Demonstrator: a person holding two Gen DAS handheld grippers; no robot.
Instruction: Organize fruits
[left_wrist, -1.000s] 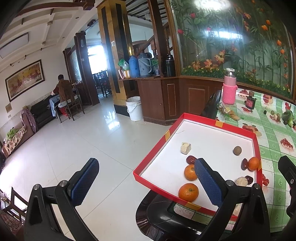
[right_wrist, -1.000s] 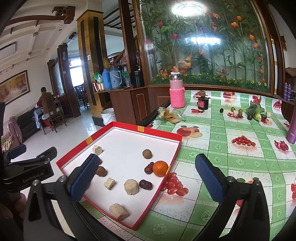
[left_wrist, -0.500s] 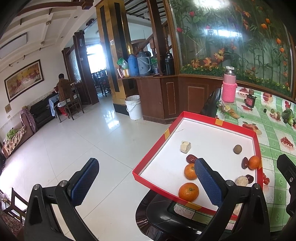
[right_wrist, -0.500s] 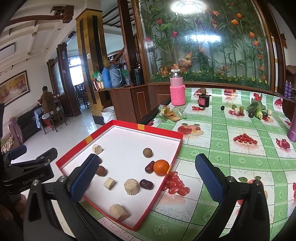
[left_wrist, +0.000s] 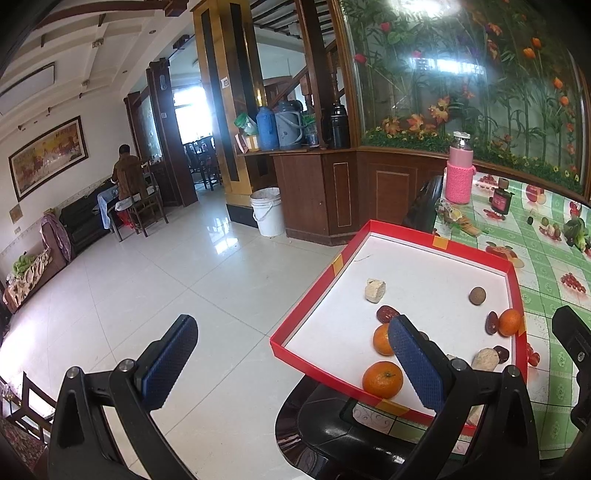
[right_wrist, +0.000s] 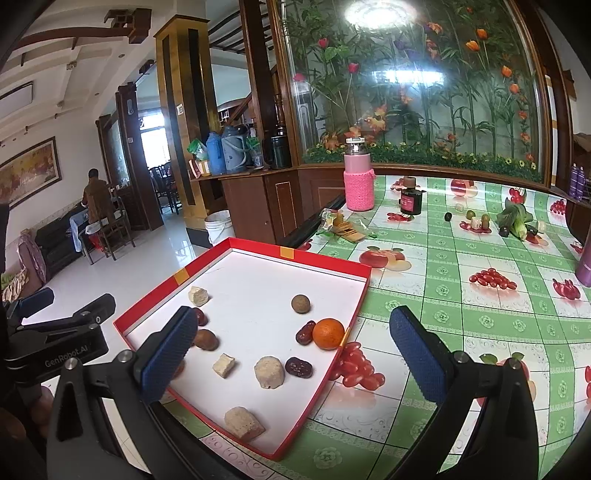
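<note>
Left wrist view
Left gripper (left_wrist: 291, 365): fingers spread wide, grasping nothing; held off the near-left corner of the red tray (left_wrist: 314, 291), mostly over the floor (left_wrist: 177, 295).
Fruit in tray: one orange (left_wrist: 382, 379) at the tray's near rim, a second orange (left_wrist: 383, 339) just behind it and partly hidden by the right finger, a third orange (left_wrist: 510, 322) against the tray's far-right wall with a red date (left_wrist: 491, 322) touching it.
Other pieces: a pale chunk (left_wrist: 375, 290) and a brown ball (left_wrist: 477, 295) nearer the tray's far side.
Change from earlier frame: almost none; the tray sits a touch higher in view, the fruit lies as before.

Right wrist view
Right gripper (right_wrist: 293, 363): released, nothing between the pads; poised over the tray's near-right rim (right_wrist: 332, 365).
Fruit: the third orange (right_wrist: 328, 333) rests at the tray's right wall.
Table (right_wrist: 480, 295): green patterned cloth; a pink bottle (right_wrist: 359, 186) stands beyond the tray's far edge.
Change from earlier frame: the view sits slightly lower and closer to the tray; contents unmoved.
</note>
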